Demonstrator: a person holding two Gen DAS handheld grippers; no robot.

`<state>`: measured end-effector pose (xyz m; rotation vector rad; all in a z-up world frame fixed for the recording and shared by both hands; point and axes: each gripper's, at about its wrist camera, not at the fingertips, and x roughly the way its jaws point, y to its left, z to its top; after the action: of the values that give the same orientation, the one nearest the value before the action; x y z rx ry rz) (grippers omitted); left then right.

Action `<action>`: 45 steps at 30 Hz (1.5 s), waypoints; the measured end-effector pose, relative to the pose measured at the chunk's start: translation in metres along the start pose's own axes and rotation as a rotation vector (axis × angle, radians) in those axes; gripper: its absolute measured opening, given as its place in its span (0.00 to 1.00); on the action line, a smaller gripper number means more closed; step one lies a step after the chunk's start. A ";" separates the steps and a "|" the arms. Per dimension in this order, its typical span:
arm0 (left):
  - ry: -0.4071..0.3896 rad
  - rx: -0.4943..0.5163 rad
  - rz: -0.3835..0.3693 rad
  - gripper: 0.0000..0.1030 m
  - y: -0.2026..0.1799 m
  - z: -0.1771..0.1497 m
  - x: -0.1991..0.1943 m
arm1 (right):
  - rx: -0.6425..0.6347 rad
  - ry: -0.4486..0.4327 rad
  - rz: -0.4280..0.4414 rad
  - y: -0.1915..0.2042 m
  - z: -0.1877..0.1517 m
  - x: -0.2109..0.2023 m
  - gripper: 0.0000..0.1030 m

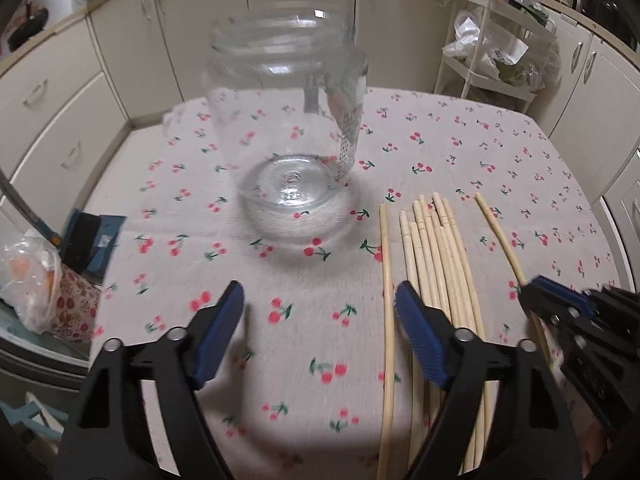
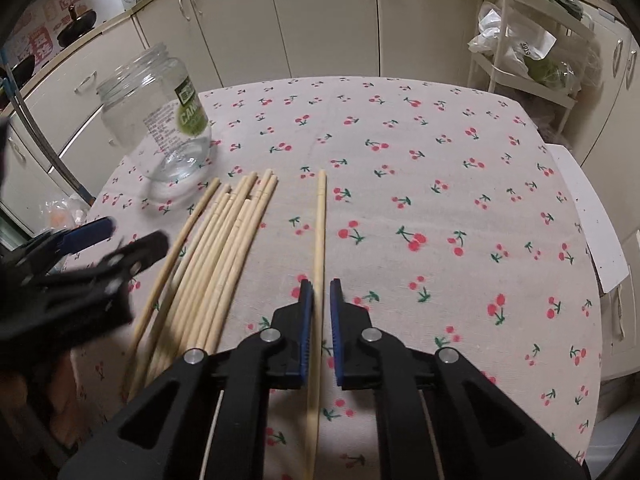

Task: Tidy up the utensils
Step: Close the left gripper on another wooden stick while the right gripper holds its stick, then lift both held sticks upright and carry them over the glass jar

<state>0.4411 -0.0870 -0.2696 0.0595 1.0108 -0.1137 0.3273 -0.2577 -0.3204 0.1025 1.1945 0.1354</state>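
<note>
Right gripper (image 2: 319, 292), jaws slightly parted around a single chopstick (image 2: 319, 232) lying on the cherry-print table (image 2: 440, 184). Left of the jaws, a bundle of chopsticks (image 2: 224, 248); beyond it, an upright clear jar (image 2: 160, 120). Far left, the left gripper (image 2: 120, 240).

My left gripper (image 1: 320, 304) and right gripper (image 2: 319, 300) are built alike: matte black plastic arms with triangular cut-outs, round silver pivot screws at the joints, and ribbed blue pads (image 2: 306, 332) lining each finger (the ridges run crosswise). Thin pale cables run beneath the right one.
</note>
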 end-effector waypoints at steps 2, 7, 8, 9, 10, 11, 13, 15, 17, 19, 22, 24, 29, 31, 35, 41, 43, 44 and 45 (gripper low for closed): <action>0.010 0.004 -0.010 0.67 -0.003 0.003 0.006 | -0.001 0.001 0.015 0.001 0.001 0.001 0.10; 0.002 0.055 -0.004 0.67 -0.020 0.008 0.012 | 0.006 0.001 0.033 0.001 0.008 0.006 0.10; 0.002 0.060 -0.001 0.65 -0.022 0.009 0.014 | 0.006 0.003 0.035 0.000 0.010 0.007 0.10; 0.001 0.063 -0.007 0.63 -0.024 0.010 0.016 | 0.002 0.005 0.035 0.001 0.012 0.009 0.10; -0.010 0.059 -0.014 0.55 -0.024 0.011 0.016 | -0.002 0.005 0.034 0.002 0.013 0.010 0.10; -0.012 0.060 -0.013 0.45 -0.024 0.012 0.016 | -0.006 0.007 0.034 0.003 0.015 0.011 0.10; -0.010 0.056 -0.038 0.19 -0.024 0.015 0.015 | -0.013 0.010 0.038 0.003 0.018 0.014 0.10; 0.007 0.031 -0.083 0.05 -0.018 0.017 0.016 | -0.018 0.021 0.052 0.005 0.021 0.015 0.10; 0.016 0.027 -0.103 0.05 -0.014 0.017 0.015 | -0.029 0.025 0.054 0.007 0.022 0.015 0.10; 0.030 0.020 -0.123 0.05 -0.009 0.016 0.015 | -0.022 0.032 0.047 0.007 0.023 0.016 0.10; 0.037 0.021 -0.117 0.06 -0.007 0.019 0.016 | -0.016 0.038 0.052 0.006 0.027 0.018 0.27; 0.036 0.018 -0.115 0.12 -0.005 0.022 0.018 | -0.033 0.039 0.036 0.009 0.028 0.020 0.29; 0.024 0.030 -0.094 0.16 -0.004 0.022 0.021 | -0.053 0.021 0.028 0.009 0.026 0.022 0.06; 0.026 0.056 -0.096 0.05 -0.007 0.023 0.022 | -0.042 0.017 0.041 0.006 0.025 0.021 0.06; 0.030 0.042 -0.150 0.04 -0.002 0.023 0.008 | 0.027 -0.021 0.094 0.000 0.024 0.009 0.06; -0.166 -0.014 -0.270 0.04 0.027 0.034 -0.073 | 0.136 -0.233 0.254 0.002 0.036 -0.041 0.06; -0.260 -0.038 -0.288 0.04 0.038 0.044 -0.099 | 0.163 -0.341 0.305 0.007 0.046 -0.062 0.06; -0.320 -0.063 -0.297 0.04 0.047 0.051 -0.113 | 0.176 -0.386 0.326 0.008 0.051 -0.070 0.06; -0.374 -0.090 -0.303 0.04 0.055 0.057 -0.123 | 0.188 -0.433 0.342 0.011 0.057 -0.078 0.06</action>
<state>0.4311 -0.0304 -0.1351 -0.1928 0.6436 -0.3431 0.3522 -0.2598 -0.2265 0.4789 0.7467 0.2851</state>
